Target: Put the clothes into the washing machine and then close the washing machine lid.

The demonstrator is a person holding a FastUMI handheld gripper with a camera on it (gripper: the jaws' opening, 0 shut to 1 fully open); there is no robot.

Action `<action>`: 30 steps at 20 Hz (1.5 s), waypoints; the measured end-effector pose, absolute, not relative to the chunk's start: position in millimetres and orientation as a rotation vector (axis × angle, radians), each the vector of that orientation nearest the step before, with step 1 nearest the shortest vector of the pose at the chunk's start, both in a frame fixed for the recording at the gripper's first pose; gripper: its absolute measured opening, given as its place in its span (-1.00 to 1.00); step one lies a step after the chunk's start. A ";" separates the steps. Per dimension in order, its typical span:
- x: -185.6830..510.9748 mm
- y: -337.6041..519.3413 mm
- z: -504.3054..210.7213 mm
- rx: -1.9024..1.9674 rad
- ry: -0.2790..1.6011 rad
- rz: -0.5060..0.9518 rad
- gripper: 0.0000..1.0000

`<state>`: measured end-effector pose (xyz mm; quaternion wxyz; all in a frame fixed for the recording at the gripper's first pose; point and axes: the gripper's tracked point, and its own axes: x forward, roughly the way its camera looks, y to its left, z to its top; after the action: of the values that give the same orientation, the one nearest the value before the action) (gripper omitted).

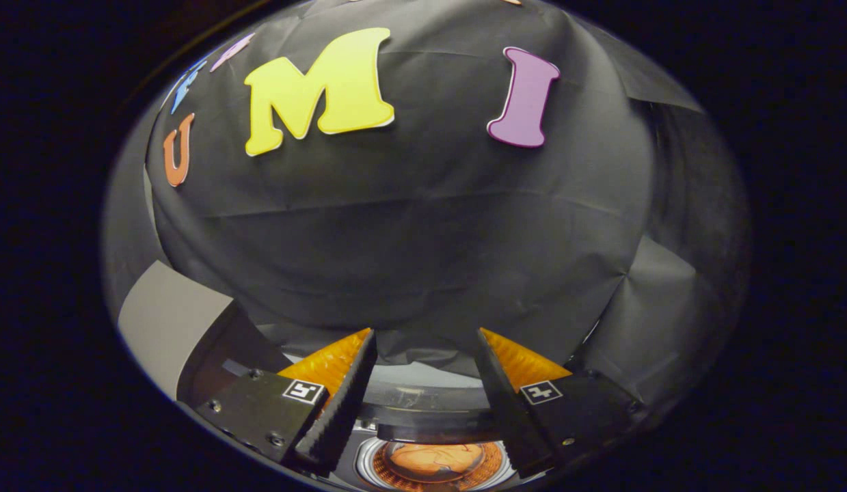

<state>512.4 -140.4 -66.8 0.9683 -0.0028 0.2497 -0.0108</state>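
Note:
My gripper is open, its two fingers spread wide with nothing between them, held high and facing the booth's black cloth wall. Below and between the fingers lies the washing machine's round opening, with an orange-lit drum and what looks like crumpled cloth inside. A dark band, the machine's top rim, crosses just beyond the opening. The lid cannot be made out from here.
The black cloth wall stands close ahead of the fingers. A pale grey panel stands to the left of the left finger. More draped black cloth hangs to the right.

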 end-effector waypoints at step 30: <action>389.7 -133.7 -112.1 -0.026 0.370 0.000 0.83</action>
<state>389.7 -133.7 -112.1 0.9828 -0.0130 0.1842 0.0000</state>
